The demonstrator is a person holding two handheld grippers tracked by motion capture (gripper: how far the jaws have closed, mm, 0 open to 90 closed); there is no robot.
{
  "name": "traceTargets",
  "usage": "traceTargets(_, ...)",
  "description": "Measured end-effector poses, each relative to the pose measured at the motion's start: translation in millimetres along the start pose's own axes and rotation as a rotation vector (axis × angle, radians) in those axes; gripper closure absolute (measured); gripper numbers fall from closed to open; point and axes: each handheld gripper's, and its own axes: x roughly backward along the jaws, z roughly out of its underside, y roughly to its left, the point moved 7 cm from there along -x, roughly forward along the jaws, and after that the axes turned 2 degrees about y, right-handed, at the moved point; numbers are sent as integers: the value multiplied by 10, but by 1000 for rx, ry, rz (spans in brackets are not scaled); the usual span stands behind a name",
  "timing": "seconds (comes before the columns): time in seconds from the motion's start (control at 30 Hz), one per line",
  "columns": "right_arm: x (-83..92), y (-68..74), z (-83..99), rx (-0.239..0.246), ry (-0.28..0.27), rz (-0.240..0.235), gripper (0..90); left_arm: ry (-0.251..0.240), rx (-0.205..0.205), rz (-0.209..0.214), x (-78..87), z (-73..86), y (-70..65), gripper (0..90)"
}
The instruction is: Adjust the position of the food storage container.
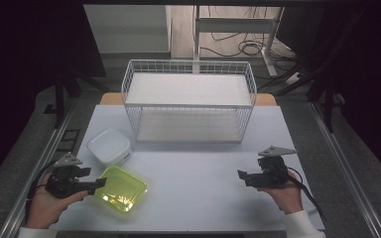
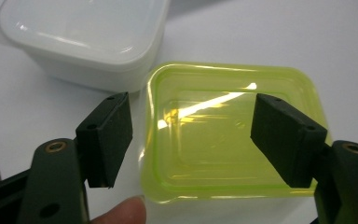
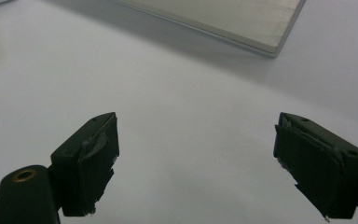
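1. a white wire two-tier rack (image 1: 188, 101) with flat white shelves is standing in the upper middle of the high view, on a white table top (image 1: 203, 193).
2. a white square plastic container with a lid (image 1: 109, 146) is sitting at the left of that view, just below and left of the rack's lower left corner.
3. a translucent yellow-green rectangular plastic container (image 1: 121, 188) is lying in the lower left of the high view, just below and to the right of the white one, near it but apart.
4. the left gripper (image 1: 96, 184) is being held in a hand (image 1: 47, 203) at the lower left, its black jaws pointing right and reaching the yellow-green container's left edge.
5. in the left gripper view the jaws are standing wide apart, one on each side of the yellow-green container (image 2: 228, 140), which is lying beyond them; i cannot tell whether they are touching it. the white container (image 2: 84, 42) is sitting in the upper left of that frame, and a fingertip (image 2: 121, 212) is showing at the bottom edge.
6. the right gripper (image 1: 242, 176) is being held in the other hand (image 1: 285, 193) at the lower right of the high view, pointing left over bare table.
7. in the right gripper view its jaws are gaping wide with nothing between them, and a corner of the rack's bottom shelf (image 3: 242, 21) is lying in the upper part of the frame.
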Motion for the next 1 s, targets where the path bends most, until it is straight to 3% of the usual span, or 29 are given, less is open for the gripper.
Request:
traceTargets(0.13, -1, -4, -1, 0, 2, 4, 139, 16, 19, -30, -46, 30, 79, 317)
traceTargets(0.27, -4, -11, 0, 1, 5, 13, 140, 65, 51, -87, -165, 73, 219, 456)
traceTargets(0.47, -14, -10, 14, 7, 14, 22, 140, 100, 87, -82, -230, 125, 358, 704)
traceTargets(0.67, -32, -6, 27, 13, 23, 30, 140, 149, 99, -83, -253, 219, 478, 855)
traceTargets(1.0, -62, -13, 47, 25, 45, 49, 140, 219, 95, -52, -346, 322, 463, 900)
